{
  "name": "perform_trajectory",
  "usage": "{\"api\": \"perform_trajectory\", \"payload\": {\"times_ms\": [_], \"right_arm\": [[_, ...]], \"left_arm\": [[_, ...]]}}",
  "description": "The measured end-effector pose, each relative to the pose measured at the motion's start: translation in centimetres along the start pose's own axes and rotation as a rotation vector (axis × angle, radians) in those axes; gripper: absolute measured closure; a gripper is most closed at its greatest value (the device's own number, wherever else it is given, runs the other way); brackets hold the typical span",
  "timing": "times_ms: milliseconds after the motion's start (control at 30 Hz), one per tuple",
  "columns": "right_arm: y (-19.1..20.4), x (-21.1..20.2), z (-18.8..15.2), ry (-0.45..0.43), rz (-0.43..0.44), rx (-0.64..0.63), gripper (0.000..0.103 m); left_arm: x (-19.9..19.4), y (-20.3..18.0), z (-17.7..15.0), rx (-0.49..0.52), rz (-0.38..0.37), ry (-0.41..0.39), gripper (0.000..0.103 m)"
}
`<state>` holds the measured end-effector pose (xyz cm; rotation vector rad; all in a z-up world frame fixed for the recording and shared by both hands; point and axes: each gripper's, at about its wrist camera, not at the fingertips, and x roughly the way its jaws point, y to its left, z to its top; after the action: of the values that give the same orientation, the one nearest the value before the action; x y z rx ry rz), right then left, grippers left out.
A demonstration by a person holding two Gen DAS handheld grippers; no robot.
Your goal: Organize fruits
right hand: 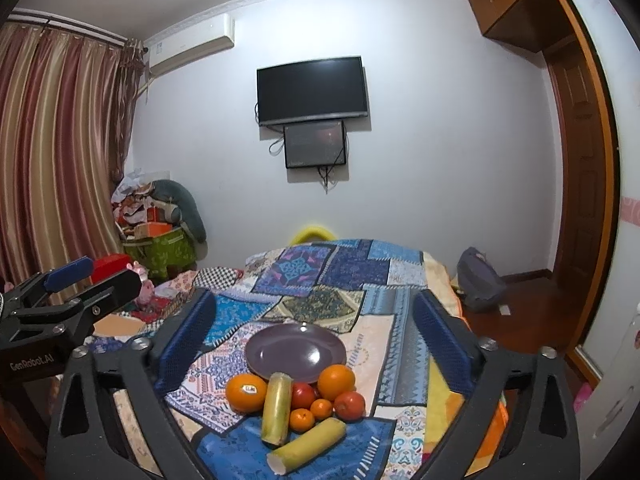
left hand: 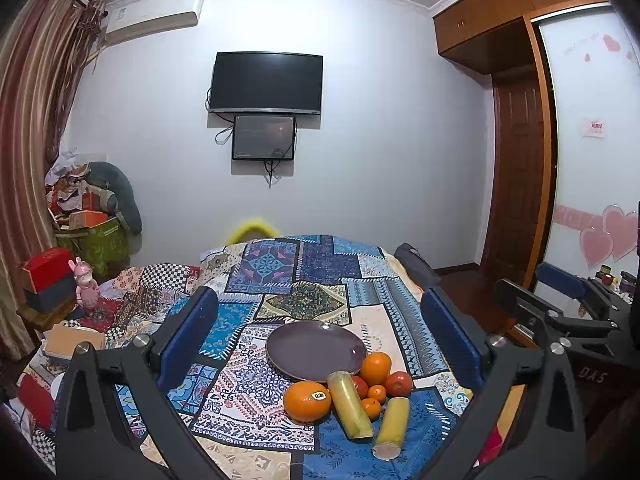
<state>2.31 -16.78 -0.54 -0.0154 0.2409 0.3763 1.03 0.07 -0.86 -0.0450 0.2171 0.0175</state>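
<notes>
A patchwork cloth (right hand: 352, 268) covers the table. On it sits a bare purple plate (right hand: 296, 350), and the fruit lies heaped just in front of it: two yellow-green stalks (right hand: 276, 408), likely wrapped corn or cane, two big oranges (right hand: 245, 393), two tomatoes (right hand: 350, 406) and two small tangerines (right hand: 302, 419), all touching one another. The left gripper (left hand: 320, 344) and right gripper (right hand: 312, 340) both hang spread wide above the cloth, nothing between their blue pads (right hand: 186, 340).
</notes>
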Motion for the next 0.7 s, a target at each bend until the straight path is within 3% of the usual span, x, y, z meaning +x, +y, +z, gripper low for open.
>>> {"api": "perform_trajectory", "payload": {"times_ms": [233,433,700], "right_arm": [[-1.5,2.2,-1.4,0.089,0.002,0.022,0.031],[-3.4,4.5,-3.5,0.2,0.007,0.059,0.042],[-5.1,7.6,-6.0,0.346,0.008,0.088,0.043]], "left_arm": [[2.7,0.7,-1.0,-0.009,-0.013,0.089,0.024],[6.6,2.0,-3.0,-0.036,-0.026,0.225,0.04],[11.7,3.3,-6.7,-0.051,-0.011,0.38,0.042]]}}
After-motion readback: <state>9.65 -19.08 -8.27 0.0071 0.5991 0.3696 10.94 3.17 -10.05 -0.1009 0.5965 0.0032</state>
